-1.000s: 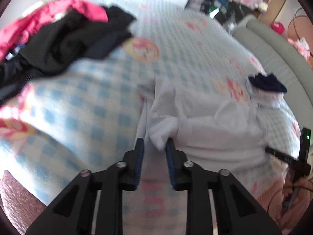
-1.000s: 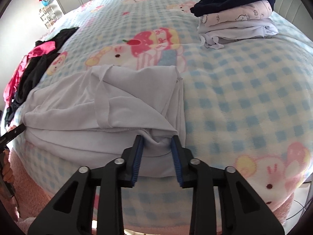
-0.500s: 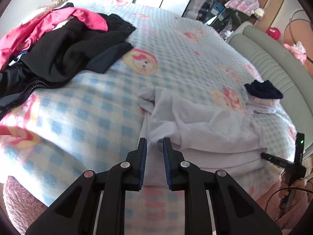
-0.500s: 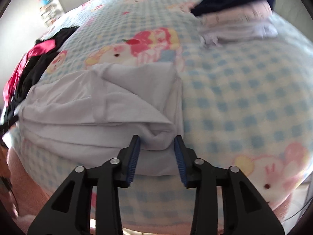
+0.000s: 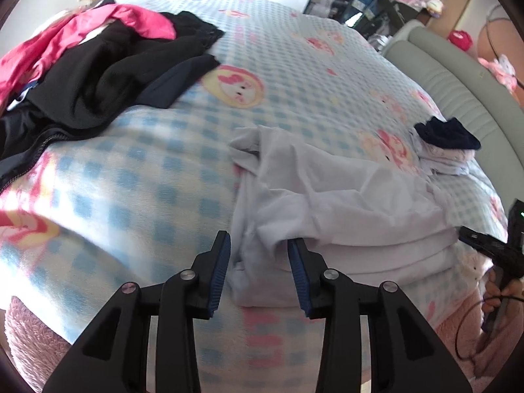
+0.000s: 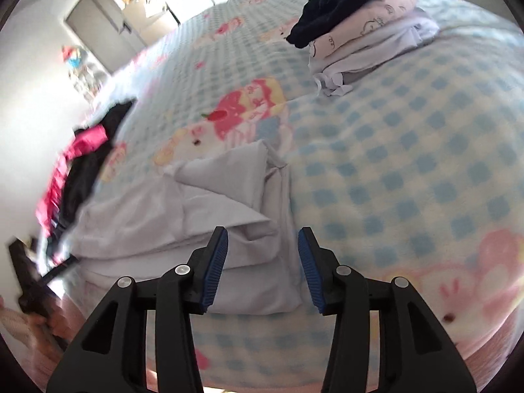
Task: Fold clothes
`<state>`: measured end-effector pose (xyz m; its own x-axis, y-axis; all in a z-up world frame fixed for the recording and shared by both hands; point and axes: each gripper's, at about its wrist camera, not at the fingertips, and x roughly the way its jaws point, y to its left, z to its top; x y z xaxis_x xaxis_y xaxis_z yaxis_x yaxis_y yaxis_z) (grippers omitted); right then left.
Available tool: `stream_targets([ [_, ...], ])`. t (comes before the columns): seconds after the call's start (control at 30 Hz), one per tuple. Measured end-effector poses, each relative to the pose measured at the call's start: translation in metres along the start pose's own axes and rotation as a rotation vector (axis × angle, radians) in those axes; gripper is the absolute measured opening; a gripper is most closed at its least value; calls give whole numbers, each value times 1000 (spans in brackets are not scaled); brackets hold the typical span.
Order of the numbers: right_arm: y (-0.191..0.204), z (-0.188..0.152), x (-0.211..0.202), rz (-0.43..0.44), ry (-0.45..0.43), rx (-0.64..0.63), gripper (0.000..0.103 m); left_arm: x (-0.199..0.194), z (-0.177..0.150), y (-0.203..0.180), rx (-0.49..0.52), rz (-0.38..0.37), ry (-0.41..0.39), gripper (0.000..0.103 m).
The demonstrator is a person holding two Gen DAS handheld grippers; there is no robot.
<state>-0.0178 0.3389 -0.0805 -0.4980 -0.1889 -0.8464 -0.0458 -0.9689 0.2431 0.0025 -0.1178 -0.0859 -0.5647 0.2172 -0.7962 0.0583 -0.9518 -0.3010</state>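
Observation:
A white garment (image 5: 344, 196) lies partly folded in layers near the front edge of the bed. My left gripper (image 5: 259, 245) hovers at its left end, jaws opening; a fold of white cloth sits between the blue pads, which do not press it. At the opposite end is my right gripper (image 6: 263, 239), jaws closing slightly but still wide, straddling the layered corner of the white garment (image 6: 209, 203) without pinching it. The right gripper (image 5: 491, 249) also shows at the edge of the left wrist view, held by a hand.
A blue-checked cartoon blanket (image 5: 147, 180) covers the bed. A stack of folded clothes (image 6: 360, 16) topped by a navy piece sits far right. A heap of black and pink clothes (image 5: 98, 65) lies far left. A grey padded headboard (image 5: 458, 75) borders the bed.
The left jaws, nearly together on a cloth fold before, have spread wide. The right jaws widened from the first frame and the right view has tilted and shifted.

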Motion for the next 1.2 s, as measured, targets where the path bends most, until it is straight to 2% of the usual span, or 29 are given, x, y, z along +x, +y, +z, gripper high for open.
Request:
stream_targets([
  [0.1, 16, 4, 17, -49, 54, -114, 34, 8, 0, -15, 52, 25, 28, 41],
  [0.27, 21, 12, 36, 15, 105, -113, 35, 20, 2, -18, 52, 57, 52, 42],
  [0.3, 25, 11, 37, 14, 113, -138, 26, 21, 3, -17, 47, 61, 51, 42],
  [0.33, 31, 9, 32, 5, 98, -170, 23, 21, 3, -15, 41, 65, 50, 41],
  [0.4, 41, 4, 23, -42, 55, -219, 16, 17, 3, -13, 37, 79, 26, 35],
  [0.43, 45, 1, 19, -72, 35, -240, 15, 15, 2, -12, 38, 92, 13, 28],
  [0.53, 57, -6, 2, -170, -38, -320, 11, 7, 4, -6, 17, 109, -18, 18],
  [0.6, 69, -12, -16, -273, -93, -382, 10, -1, 5, 2, -25, 95, -36, 18],
  [0.67, 76, -17, -28, -330, -128, -408, 11, -2, 4, 5, -35, 84, -40, 18],
  [0.8, 55, -17, -20, -372, -70, -329, 11, 1, 0, 8, -38, 85, -34, 21],
  [0.83, 47, -16, -18, -343, -49, -287, 11, 3, 0, 8, -44, 69, -26, 24],
  [0.93, 29, -15, -13, -156, -3, -162, 11, 3, 2, 3, -23, 17, -38, 24],
  [1.0, 26, -14, -8, -118, 3, -146, 11, -1, 3, -6, 6, 36, -63, 17],
  [1.07, 29, -12, -9, -105, -10, -149, 12, -7, 6, -10, 11, 55, -86, 15],
  [1.17, 28, -8, -16, -33, -41, -104, 23, -14, 10, -4, -31, 72, -112, 14],
  [1.2, 29, -8, -16, -24, -41, -99, 24, -16, 10, -1, -44, 73, -113, 14],
])
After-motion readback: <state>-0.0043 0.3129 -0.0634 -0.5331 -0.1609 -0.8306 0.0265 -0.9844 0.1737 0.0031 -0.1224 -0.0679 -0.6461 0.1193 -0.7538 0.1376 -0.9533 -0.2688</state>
